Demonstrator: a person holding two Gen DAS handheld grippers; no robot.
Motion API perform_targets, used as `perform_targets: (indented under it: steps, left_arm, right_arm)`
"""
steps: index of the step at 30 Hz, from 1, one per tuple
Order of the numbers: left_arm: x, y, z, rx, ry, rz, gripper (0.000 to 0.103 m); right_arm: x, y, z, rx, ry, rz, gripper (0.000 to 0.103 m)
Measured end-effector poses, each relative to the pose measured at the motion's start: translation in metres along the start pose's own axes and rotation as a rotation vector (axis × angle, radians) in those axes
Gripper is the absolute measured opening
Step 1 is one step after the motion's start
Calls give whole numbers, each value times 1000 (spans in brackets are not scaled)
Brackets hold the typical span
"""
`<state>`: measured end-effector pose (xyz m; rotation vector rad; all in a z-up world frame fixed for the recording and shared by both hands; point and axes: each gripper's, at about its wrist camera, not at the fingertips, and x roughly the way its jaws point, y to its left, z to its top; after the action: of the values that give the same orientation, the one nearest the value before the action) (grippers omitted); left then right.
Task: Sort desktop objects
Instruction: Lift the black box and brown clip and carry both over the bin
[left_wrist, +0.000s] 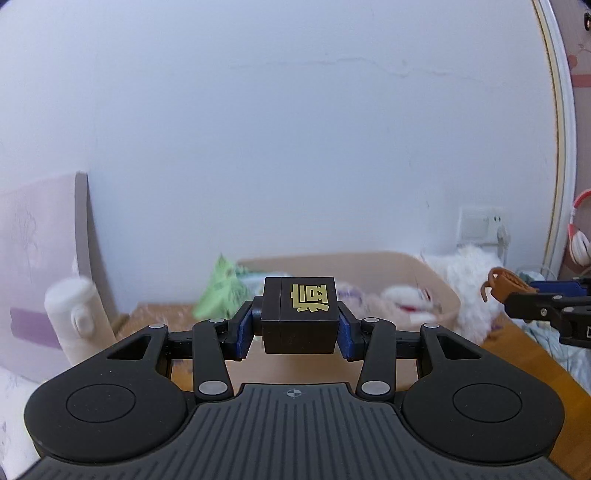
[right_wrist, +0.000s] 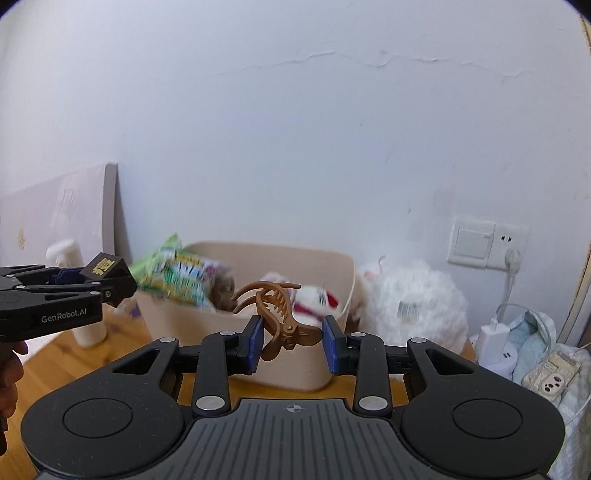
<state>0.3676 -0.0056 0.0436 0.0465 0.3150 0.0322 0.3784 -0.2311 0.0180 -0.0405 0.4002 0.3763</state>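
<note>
Beige bin (right_wrist: 258, 365) with snack packets (right_wrist: 177, 275); left tongs (left_wrist: 295, 328) clamping black cube (left_wrist: 301, 314), right tongs (right_wrist: 293, 341) hair claw (right_wrist: 277, 317).

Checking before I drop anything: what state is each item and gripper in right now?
Left gripper: shut on black box.
Black box: held aloft, gold characters up.
Right gripper: shut on hair claw.
Hair claw: held by its handles, teeth open.
Beige bin: open-topped, holding items.
</note>
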Motion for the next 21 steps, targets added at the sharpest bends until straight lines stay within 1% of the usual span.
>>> perform_targets:
  steps: [7,11,16,18,21]
  left_arm:
    - [10,-4,32,25,-70,19,45]
    - [27,-6,47,25,-80,23,45]
    - [49,-13,61,39,-84,33,45]
    - [62,-16,65,48,-68,34,45]
    - [87,-16,69,35,6,6,45]
  right_arm:
    - [15,4,23,13,-30,-2,32]
    - [27,6,34,1,-36,-11,32]
    - [53,7,44,-1,-24,-30,32]
    - [65,7,44,-1,-15,-39,32]
    - [80,10,42,-7,-2,-49,32]
